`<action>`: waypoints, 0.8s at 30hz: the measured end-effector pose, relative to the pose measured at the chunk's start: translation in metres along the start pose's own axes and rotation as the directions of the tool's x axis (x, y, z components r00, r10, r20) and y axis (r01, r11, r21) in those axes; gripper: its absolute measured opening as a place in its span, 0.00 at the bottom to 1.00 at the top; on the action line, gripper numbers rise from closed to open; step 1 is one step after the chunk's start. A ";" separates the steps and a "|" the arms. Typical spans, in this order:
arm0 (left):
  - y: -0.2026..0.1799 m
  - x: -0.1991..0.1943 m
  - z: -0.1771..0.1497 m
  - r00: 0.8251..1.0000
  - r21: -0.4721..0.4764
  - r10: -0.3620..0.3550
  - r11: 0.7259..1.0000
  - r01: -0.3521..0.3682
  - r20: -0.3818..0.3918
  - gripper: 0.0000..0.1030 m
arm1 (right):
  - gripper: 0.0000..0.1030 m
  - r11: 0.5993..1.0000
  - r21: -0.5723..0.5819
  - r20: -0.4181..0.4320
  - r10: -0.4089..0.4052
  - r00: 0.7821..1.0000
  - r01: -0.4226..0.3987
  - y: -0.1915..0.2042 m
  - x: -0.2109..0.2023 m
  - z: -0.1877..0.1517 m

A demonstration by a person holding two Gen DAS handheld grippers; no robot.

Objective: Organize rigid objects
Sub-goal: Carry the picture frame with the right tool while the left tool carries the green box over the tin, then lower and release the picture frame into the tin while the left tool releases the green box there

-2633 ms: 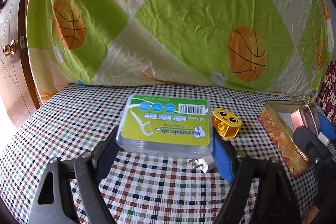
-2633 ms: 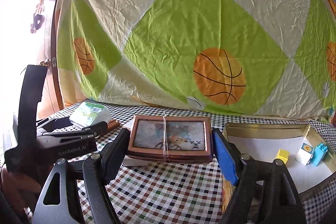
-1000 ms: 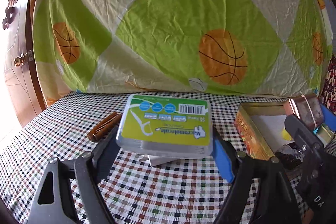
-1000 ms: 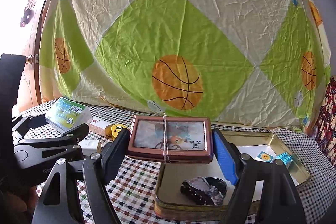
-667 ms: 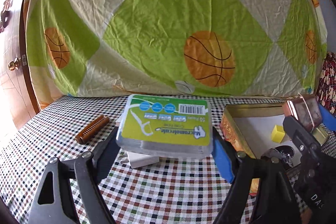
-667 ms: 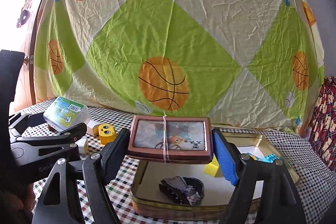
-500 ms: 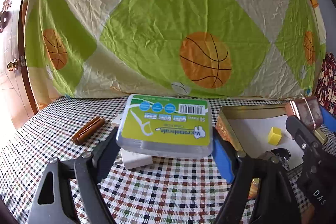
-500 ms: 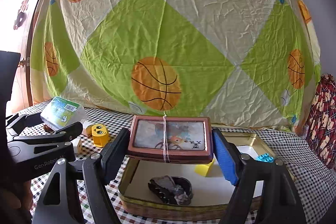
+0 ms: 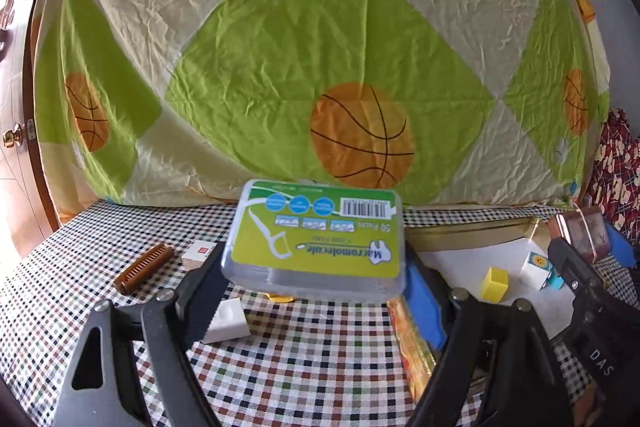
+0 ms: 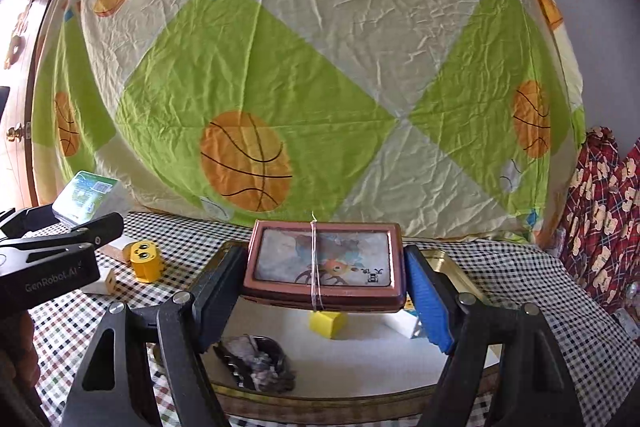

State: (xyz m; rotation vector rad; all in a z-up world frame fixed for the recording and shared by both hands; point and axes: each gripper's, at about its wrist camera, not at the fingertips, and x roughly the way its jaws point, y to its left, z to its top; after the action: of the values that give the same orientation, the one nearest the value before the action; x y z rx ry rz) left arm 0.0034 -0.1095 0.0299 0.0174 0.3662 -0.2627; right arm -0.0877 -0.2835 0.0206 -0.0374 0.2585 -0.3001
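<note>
Right wrist view showed the basketball-print sheet (image 10: 320, 75) hanging as a backdrop behind the checked worktop (image 10: 520, 267). On the worktop lay the open gold tin (image 10: 452, 267), its pale floor holding a yellow cube (image 10: 327, 323), a dark crumpled lump (image 10: 256, 363) and a white block partly hidden by a finger. The right claw (image 10: 322, 283) was clamped on the brown picture box (image 10: 322, 259), which was bound with a thin string and held level in the air above the tin. Left of the tin a yellow face block (image 10: 146, 261) stood on the cloth. From the left wrist view, the left claw (image 9: 316, 271) was clamped on the floss pick box (image 9: 318, 239), green label up, lifted clear of the worktop just left of the tin's near wall (image 9: 410, 339). A white wedge block (image 9: 228, 321) sat under its left finger, with a brown comb (image 9: 144, 267) and a small white cube (image 9: 198, 253) farther back on the left.
</note>
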 end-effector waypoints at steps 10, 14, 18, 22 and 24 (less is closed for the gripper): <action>-0.036 0.002 0.009 0.999 0.030 -0.048 0.998 0.048 0.018 0.79 | 0.77 0.998 0.001 0.011 -0.068 0.998 0.068 -0.032 0.001 0.000; -0.047 0.003 0.009 0.998 0.036 -0.063 0.997 0.062 0.018 0.79 | 0.77 0.996 0.010 0.003 -0.087 0.996 0.087 -0.046 0.005 0.000; -0.058 0.006 0.010 0.997 0.044 -0.077 0.996 0.077 0.014 0.79 | 0.77 0.994 0.031 -0.004 -0.101 0.995 0.101 -0.060 0.008 0.000; -0.071 0.009 0.009 0.996 0.059 -0.094 0.994 0.093 0.012 0.79 | 0.77 0.992 0.040 -0.008 -0.121 0.993 0.122 -0.072 0.011 0.000; -0.076 0.010 0.009 0.995 0.066 -0.101 0.993 0.100 0.010 0.79 | 0.77 0.991 0.044 -0.015 -0.129 0.992 0.129 -0.078 0.013 0.000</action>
State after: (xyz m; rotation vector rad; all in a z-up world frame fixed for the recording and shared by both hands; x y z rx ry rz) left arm -0.0038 -0.1865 0.0368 0.0612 0.3454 -0.3744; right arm -0.0980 -0.3614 0.0230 -0.0076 0.2613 -0.4350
